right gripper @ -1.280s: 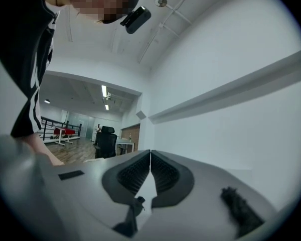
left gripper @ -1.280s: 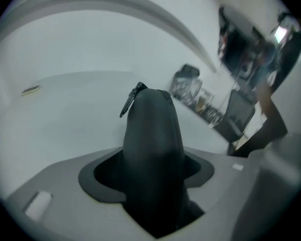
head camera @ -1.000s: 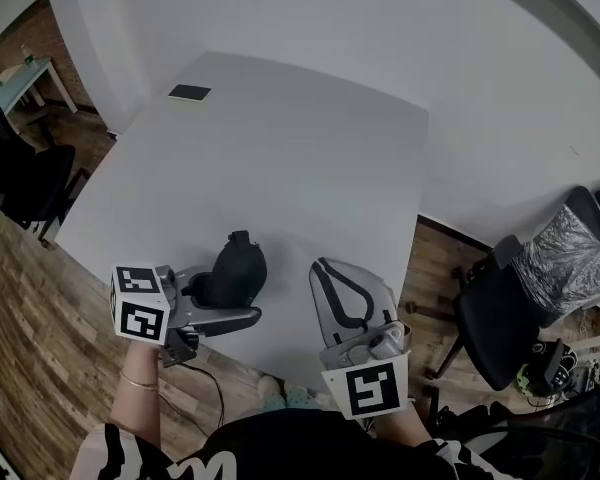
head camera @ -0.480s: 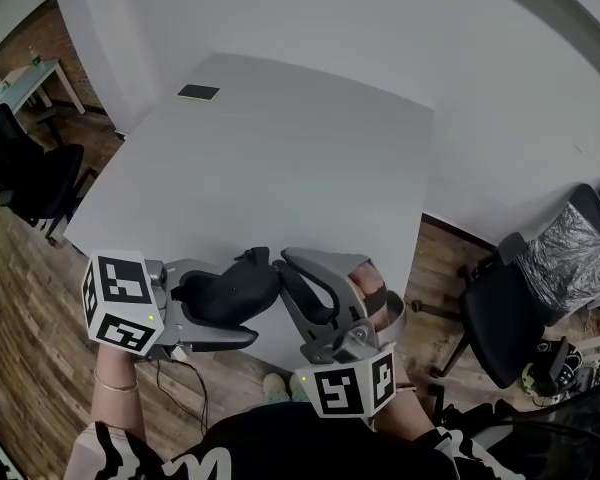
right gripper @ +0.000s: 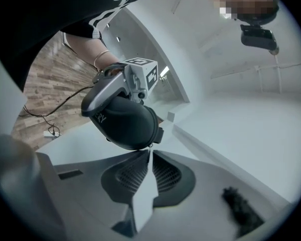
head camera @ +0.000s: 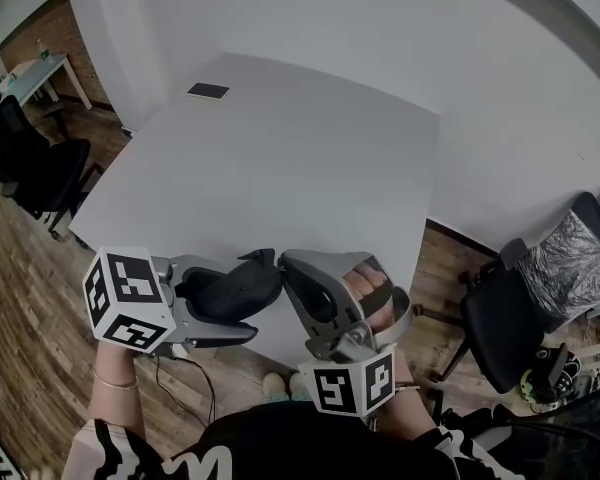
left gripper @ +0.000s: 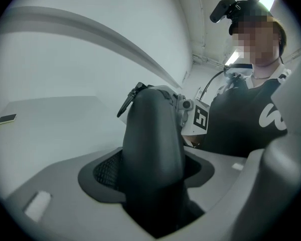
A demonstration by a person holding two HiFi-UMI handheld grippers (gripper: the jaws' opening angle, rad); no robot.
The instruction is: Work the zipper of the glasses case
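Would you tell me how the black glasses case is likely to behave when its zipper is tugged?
The glasses case is probably stiff: its rounded shell shows no dent between the jaws of the left gripper. It seems light, jutting out beyond them without sagging. Its smooth skin may slip or twist when the zipper pull is tugged.

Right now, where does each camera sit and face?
Head view: on the person's head, looking down at the table; shows left claw, right claw.
Left gripper view: on the left claw, looking along its jaws at the glasses case; shows the person's chest.
Right gripper view: on the right claw, facing the glasses case; shows the left wrist.
Shared: both gripper views see the glasses case.
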